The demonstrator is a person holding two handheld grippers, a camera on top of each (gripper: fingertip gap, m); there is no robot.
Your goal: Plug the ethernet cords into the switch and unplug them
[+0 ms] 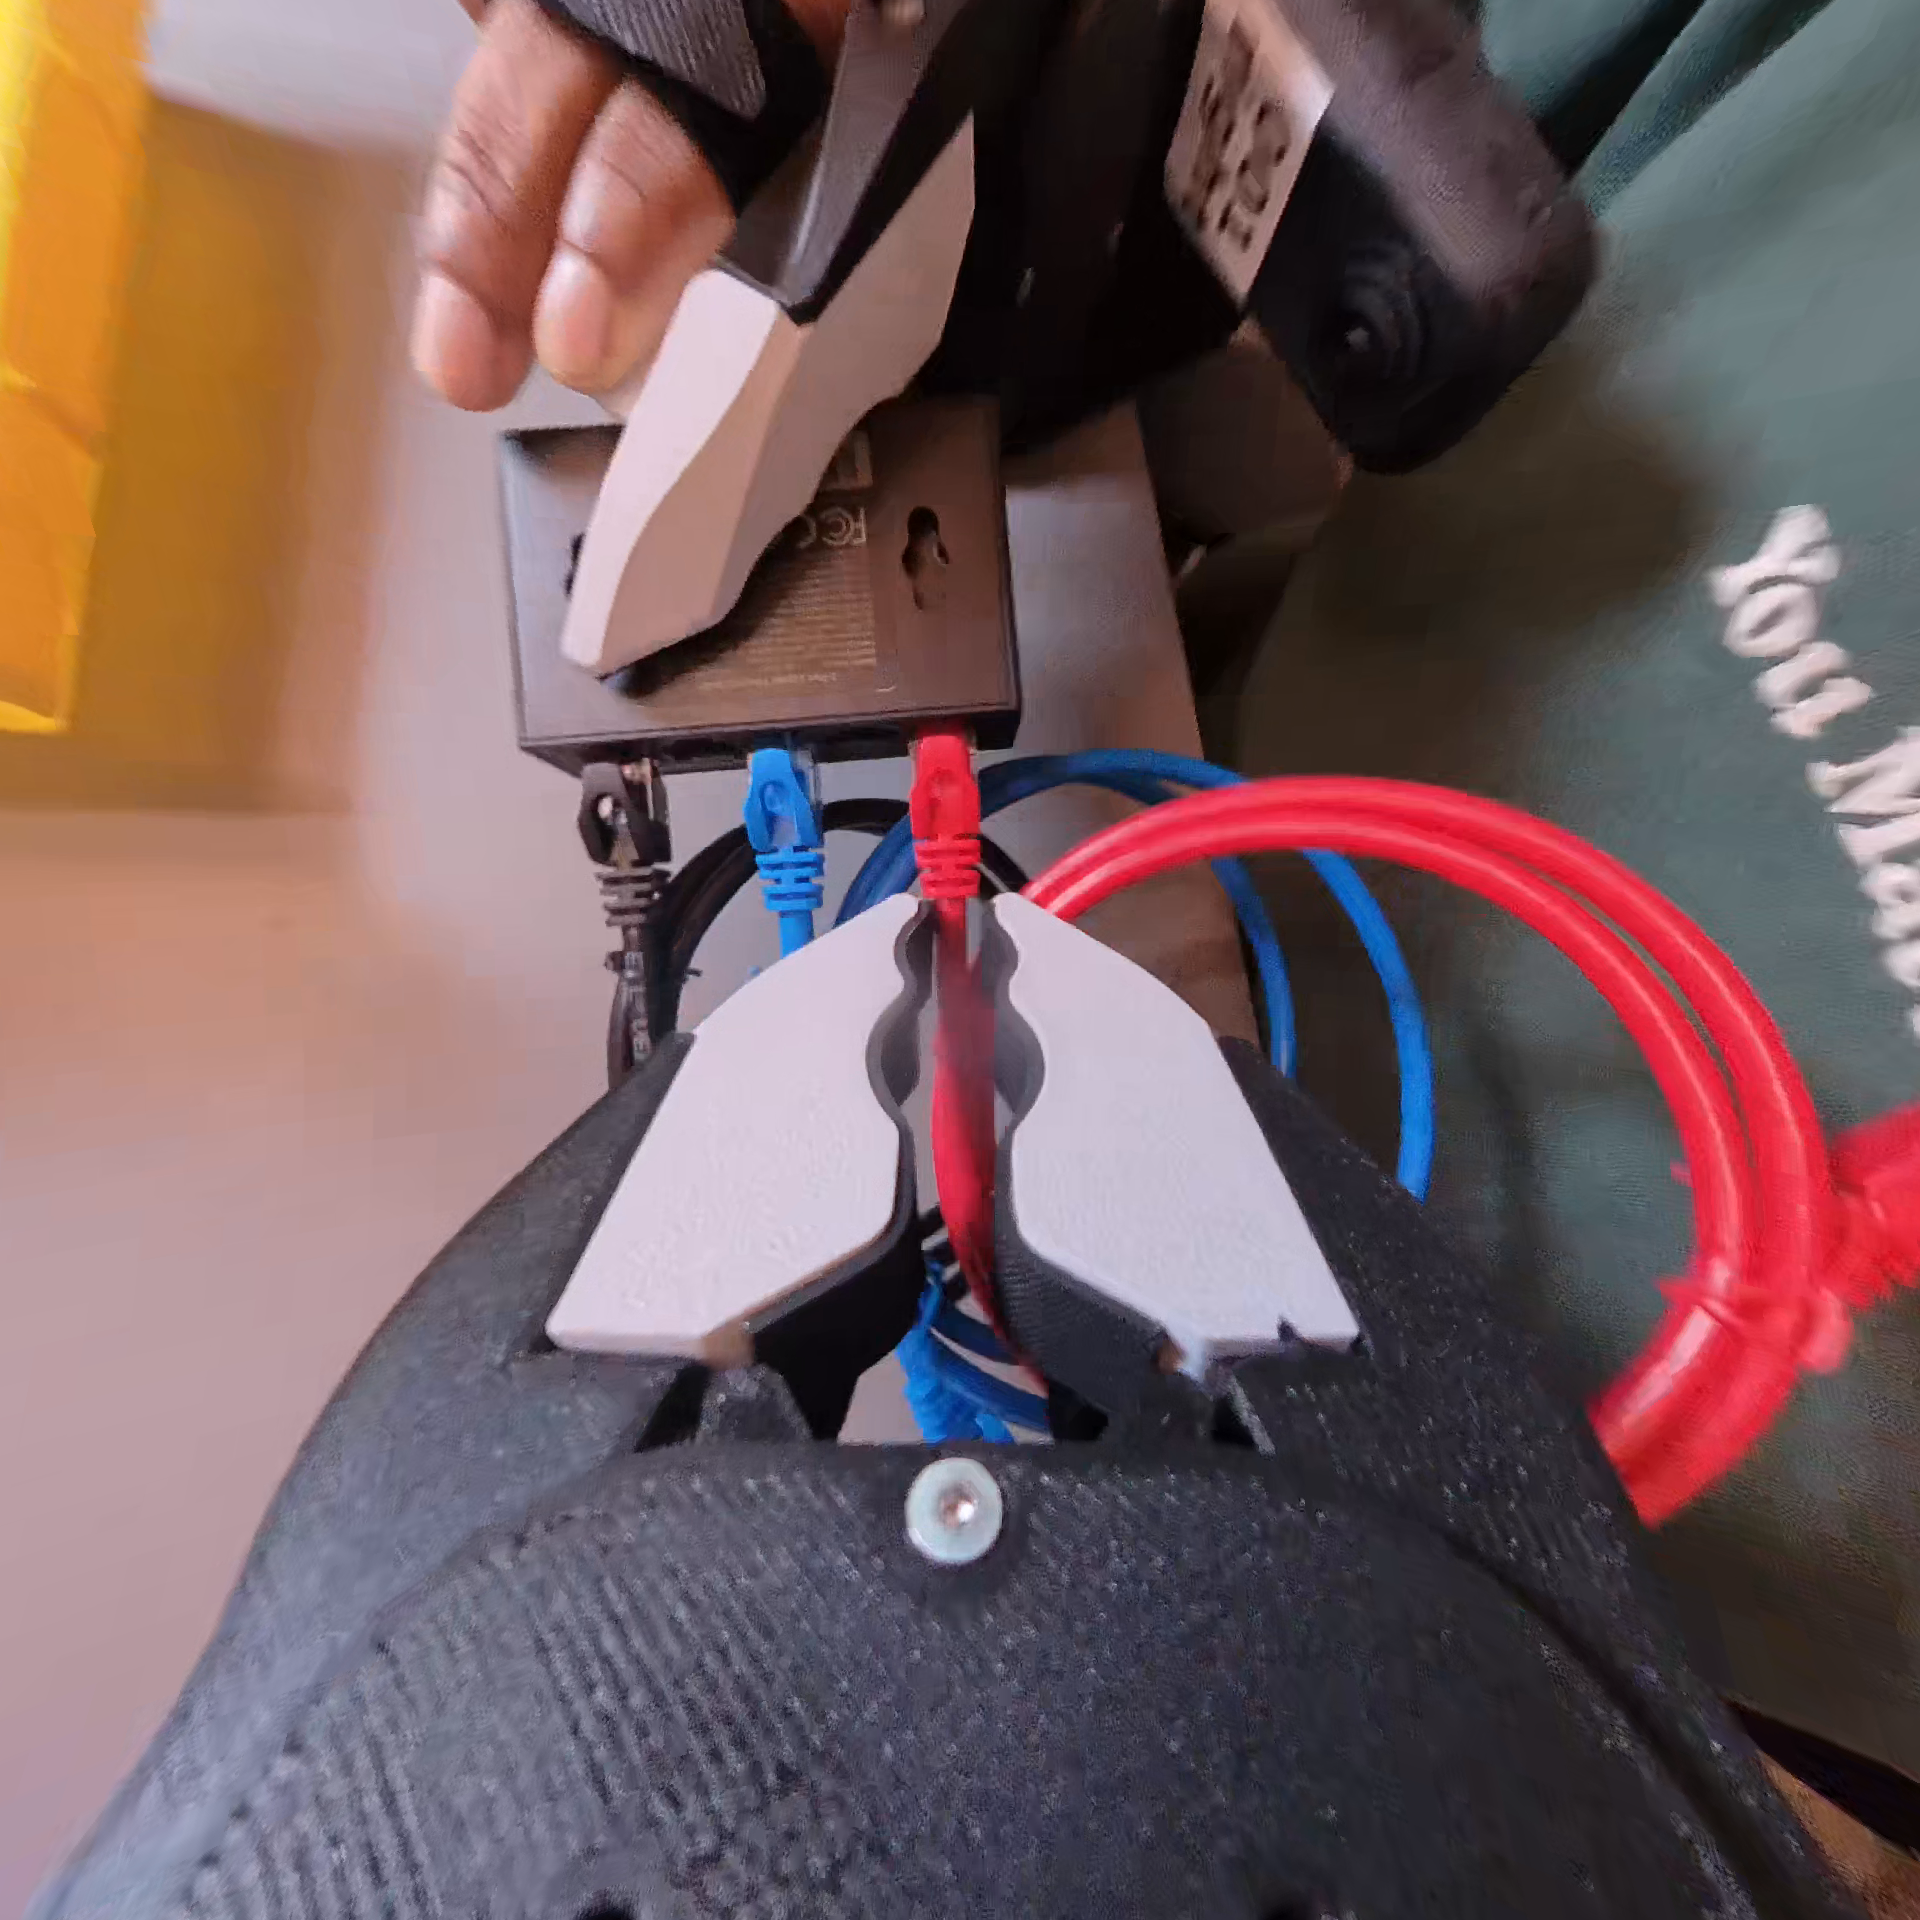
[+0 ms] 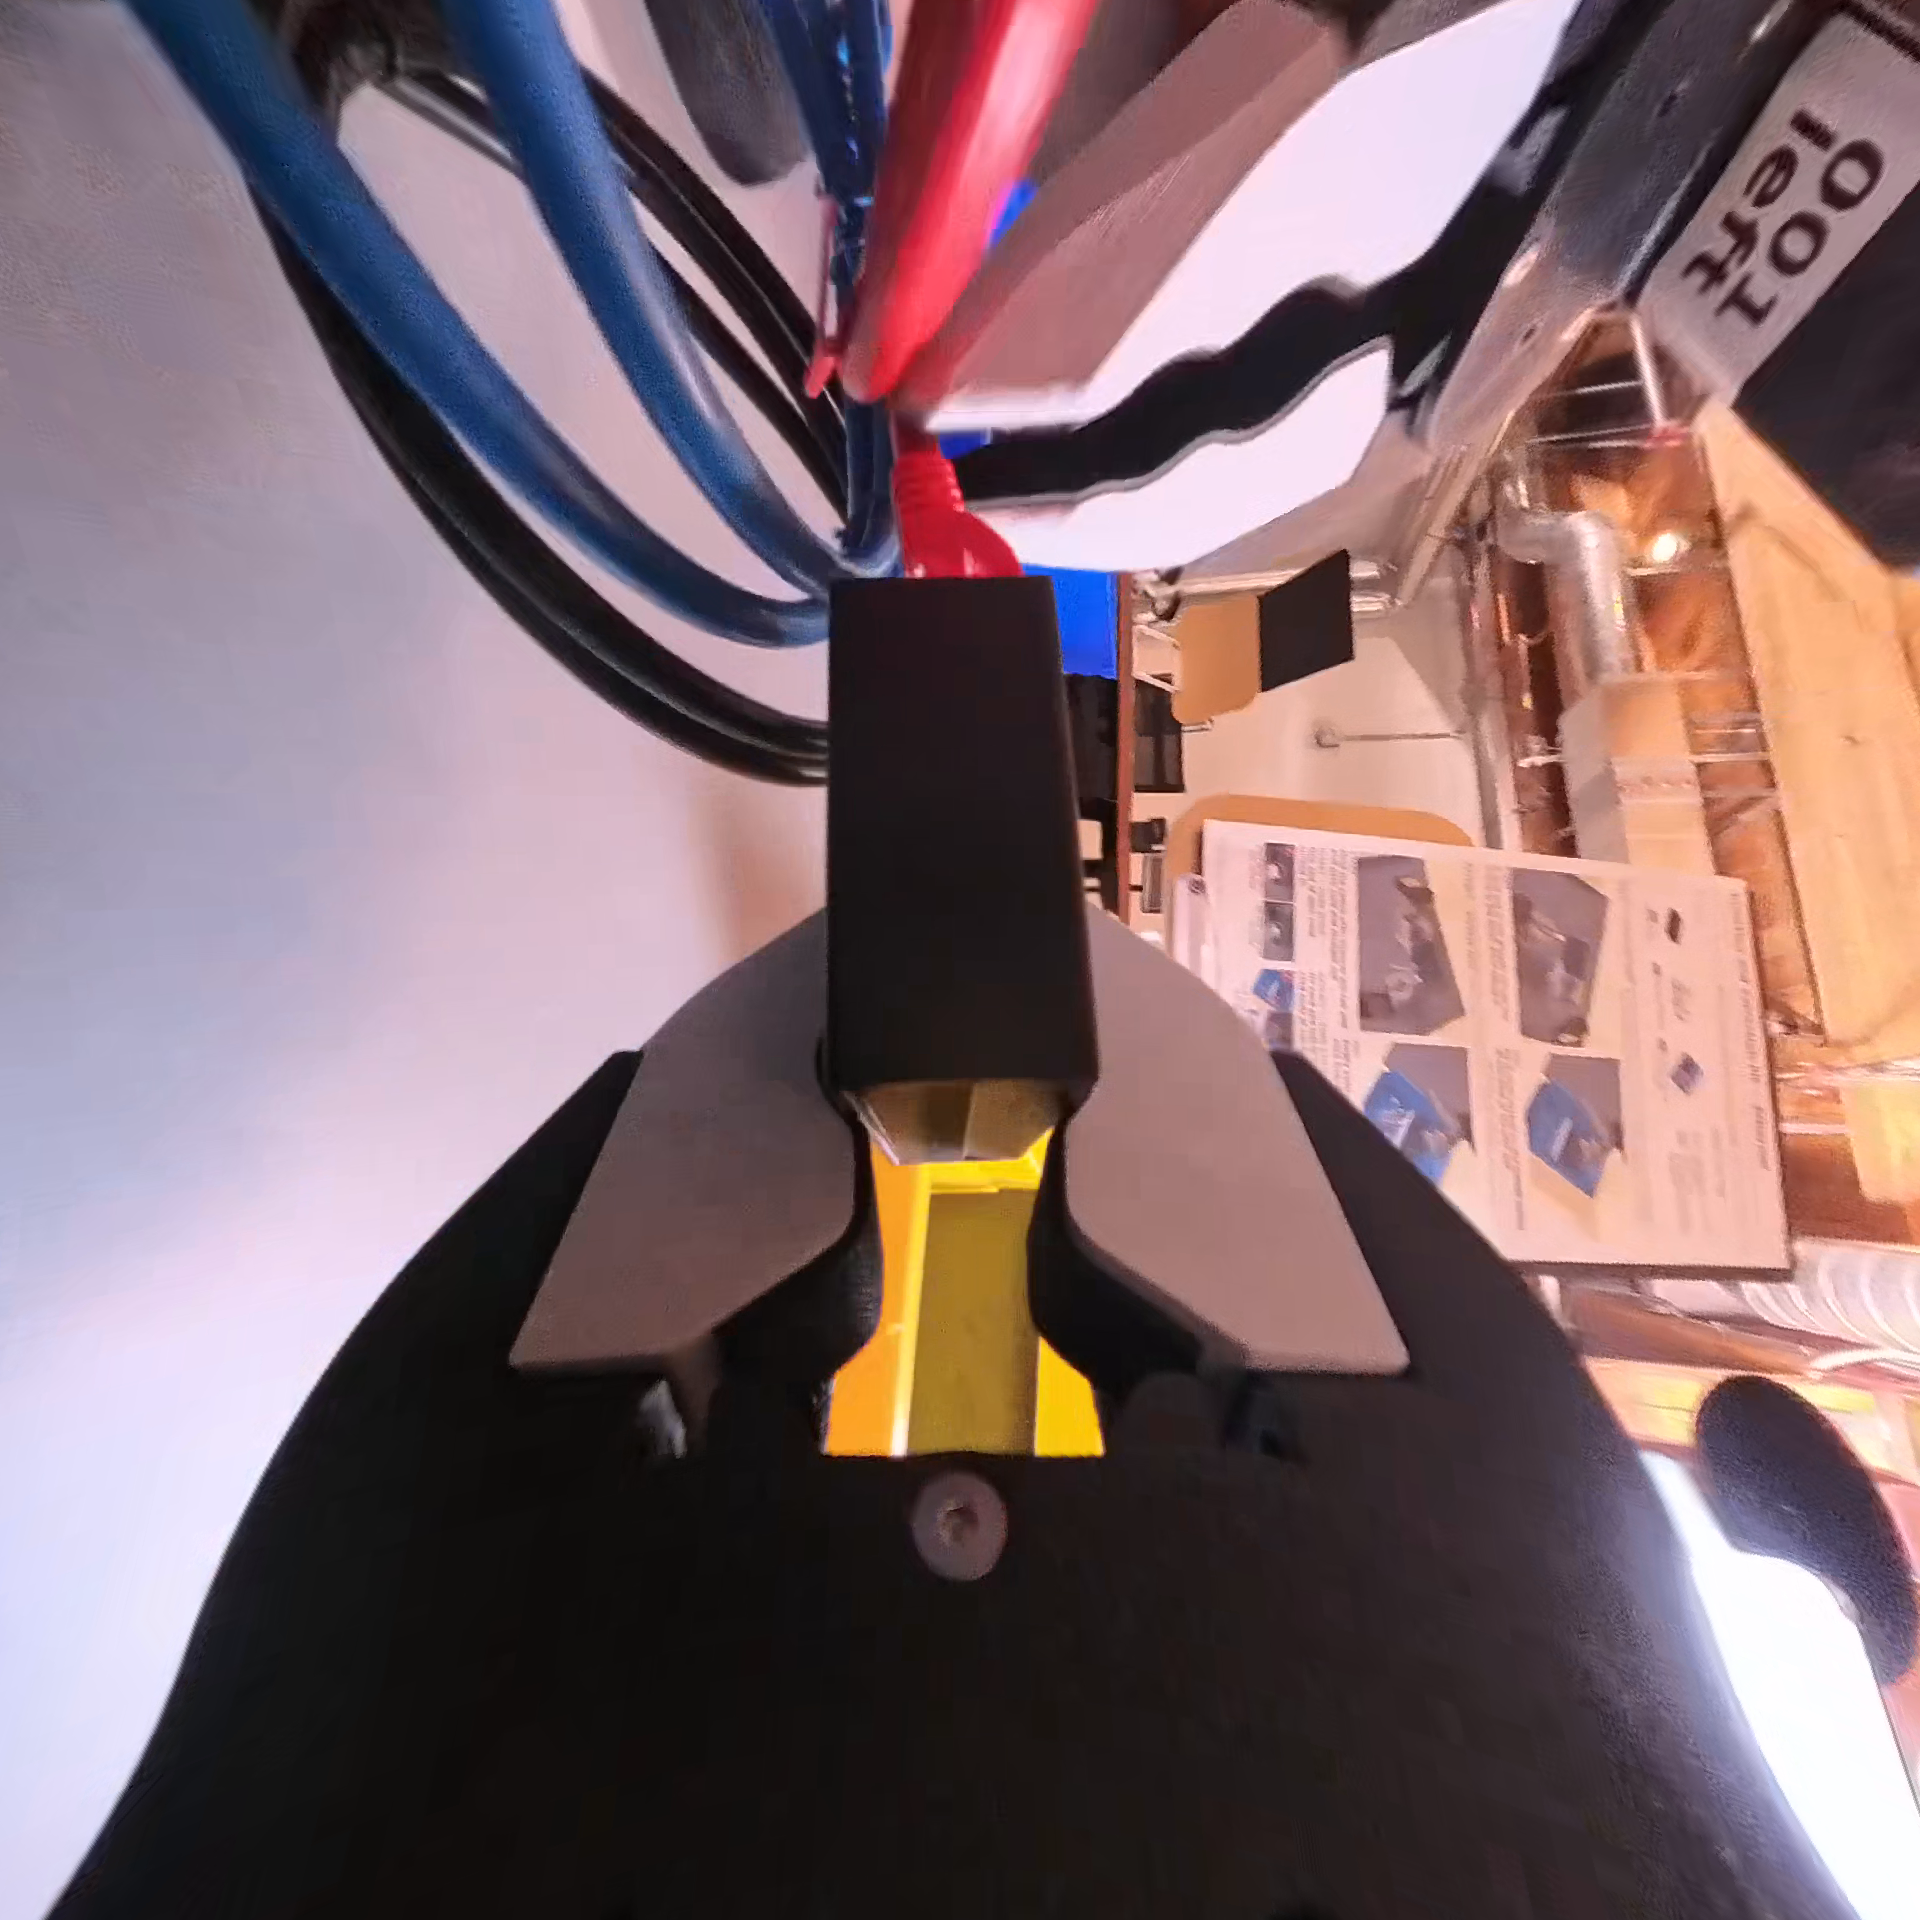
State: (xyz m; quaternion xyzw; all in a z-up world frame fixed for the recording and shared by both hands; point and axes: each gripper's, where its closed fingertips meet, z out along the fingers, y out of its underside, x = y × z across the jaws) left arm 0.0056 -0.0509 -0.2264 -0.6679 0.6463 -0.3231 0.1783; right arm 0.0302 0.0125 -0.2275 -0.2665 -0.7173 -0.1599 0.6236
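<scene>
Right hand-held gripper [image 2: 958, 997] clamps black switch [image 2: 956, 821] edge-on; red cord [image 2: 951, 520] plugged into far end.

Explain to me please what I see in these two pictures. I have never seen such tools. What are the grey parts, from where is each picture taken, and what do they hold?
No robot is here. A person holds a hand tool in each hand, each with two grey fingers that pinch and a camera looking forward along them.

The left wrist view comes from the left gripper. Its fingers are closed on the red cable, just behind its plug. That plug sits in the black switch, next to a blue cable and a black cable, both also plugged in. Loops of spare cable hang behind.

The right wrist view comes from the right gripper, which pinches the switch from the opposite side. In the left wrist view you see one of its fingers lying on the switch, with the person's hand above.

The switch seems held up rather than resting on the pale surface.
</scene>
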